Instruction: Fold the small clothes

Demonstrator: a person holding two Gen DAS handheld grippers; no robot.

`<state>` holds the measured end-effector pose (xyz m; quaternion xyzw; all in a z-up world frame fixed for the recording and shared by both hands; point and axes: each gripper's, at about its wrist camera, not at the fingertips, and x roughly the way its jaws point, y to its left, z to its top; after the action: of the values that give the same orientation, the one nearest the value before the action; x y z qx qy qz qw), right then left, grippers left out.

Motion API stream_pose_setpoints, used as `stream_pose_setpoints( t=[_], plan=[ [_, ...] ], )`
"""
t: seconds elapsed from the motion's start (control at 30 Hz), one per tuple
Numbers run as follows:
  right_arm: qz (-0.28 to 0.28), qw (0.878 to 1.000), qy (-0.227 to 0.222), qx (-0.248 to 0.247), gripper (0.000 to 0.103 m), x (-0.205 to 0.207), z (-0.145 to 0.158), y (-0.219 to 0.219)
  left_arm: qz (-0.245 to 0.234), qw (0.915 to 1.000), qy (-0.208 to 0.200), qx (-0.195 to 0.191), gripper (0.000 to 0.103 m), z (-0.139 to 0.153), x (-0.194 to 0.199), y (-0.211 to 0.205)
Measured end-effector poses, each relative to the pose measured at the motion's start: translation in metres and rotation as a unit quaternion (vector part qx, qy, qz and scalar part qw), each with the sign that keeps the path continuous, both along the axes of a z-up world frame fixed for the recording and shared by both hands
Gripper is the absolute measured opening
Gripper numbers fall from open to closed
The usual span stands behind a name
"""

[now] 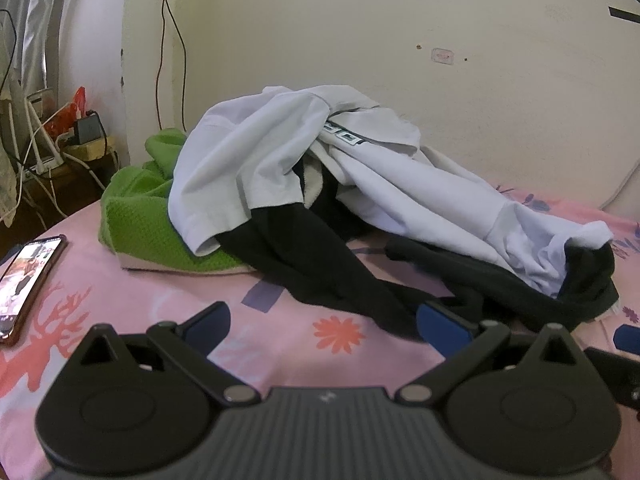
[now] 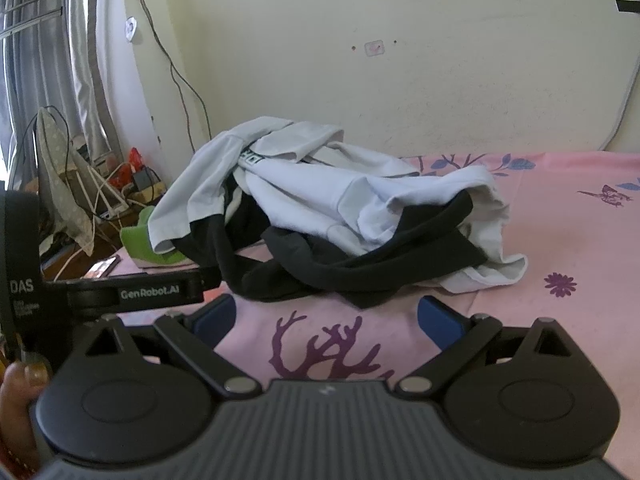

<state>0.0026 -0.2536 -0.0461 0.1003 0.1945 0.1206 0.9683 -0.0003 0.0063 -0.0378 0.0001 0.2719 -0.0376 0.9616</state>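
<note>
A heap of small clothes lies on the pink bedsheet: a white garment on top, a black garment under it and a green one at the left. The same heap shows in the right wrist view, with the white garment, the black one and the green one. My left gripper is open and empty, just short of the black garment. My right gripper is open and empty, just before the heap. The left gripper's body shows at the left of the right wrist view.
A phone with its screen lit lies on the sheet at the left. Beyond the bed's left edge are cables, a charger and clutter. The cream wall stands right behind the heap. Pink sheet stretches to the right.
</note>
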Motion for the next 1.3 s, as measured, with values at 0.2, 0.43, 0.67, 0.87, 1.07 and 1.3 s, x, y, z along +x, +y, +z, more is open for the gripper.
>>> stream_pose_setpoints(
  t=[0.2,0.43,0.67,0.87,1.07,1.3],
  plan=[
    [0.004,1.0,0.001,0.002,0.092,0.001,0.0,0.0,-0.006,1.0,-0.001,-0.004,0.103,0.0,0.0,0.0],
    [0.015,1.0,-0.006,0.003,0.067,-0.001,0.003,0.0,-0.015,0.9987,-0.003,-0.048,0.103,0.005,-0.001,0.017],
    [0.074,0.997,-0.003,0.031,0.064,0.038,0.062,0.009,0.048,0.9958,-0.061,-0.048,0.103,0.02,0.01,0.083],
    [0.131,0.99,0.018,0.051,0.09,0.145,0.091,0.075,0.09,0.9802,-0.056,-0.167,0.103,0.007,0.017,0.133],
    [0.128,0.978,0.135,0.098,0.022,0.246,0.067,0.143,0.102,0.9773,-0.076,-0.169,0.103,0.007,0.012,0.134],
    [0.13,0.982,0.041,0.133,0.004,0.174,0.148,0.09,0.099,0.9781,-0.085,-0.162,0.103,0.008,0.012,0.136]
  ],
)
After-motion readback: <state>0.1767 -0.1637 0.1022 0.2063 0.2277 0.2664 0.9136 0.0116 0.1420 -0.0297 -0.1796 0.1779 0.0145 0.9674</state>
